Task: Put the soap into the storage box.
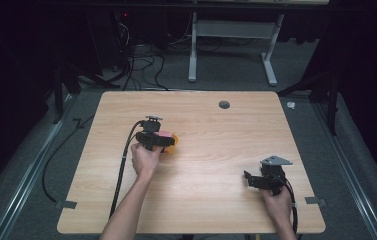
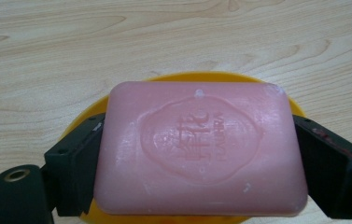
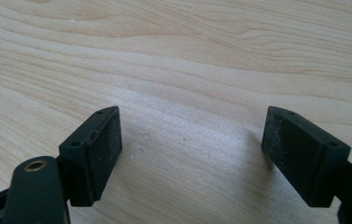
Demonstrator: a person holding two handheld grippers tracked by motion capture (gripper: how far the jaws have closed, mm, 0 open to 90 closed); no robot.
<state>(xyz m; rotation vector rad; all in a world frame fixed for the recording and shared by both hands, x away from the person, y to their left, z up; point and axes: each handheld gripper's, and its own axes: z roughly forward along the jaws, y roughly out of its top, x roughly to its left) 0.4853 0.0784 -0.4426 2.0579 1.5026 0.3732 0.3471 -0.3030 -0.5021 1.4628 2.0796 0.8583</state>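
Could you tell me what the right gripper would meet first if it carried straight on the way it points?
Most likely the bare wooden table. The right gripper is open, nothing lies between its fingers, and wood lies ahead, though its tilt is hard to judge.

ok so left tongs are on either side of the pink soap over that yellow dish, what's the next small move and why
Probably a short, straight lift. The left tongs have a jaw against each short end of the pink soap, which sits over the yellow dish. The right tongs are open over bare table, so they aren't helping.
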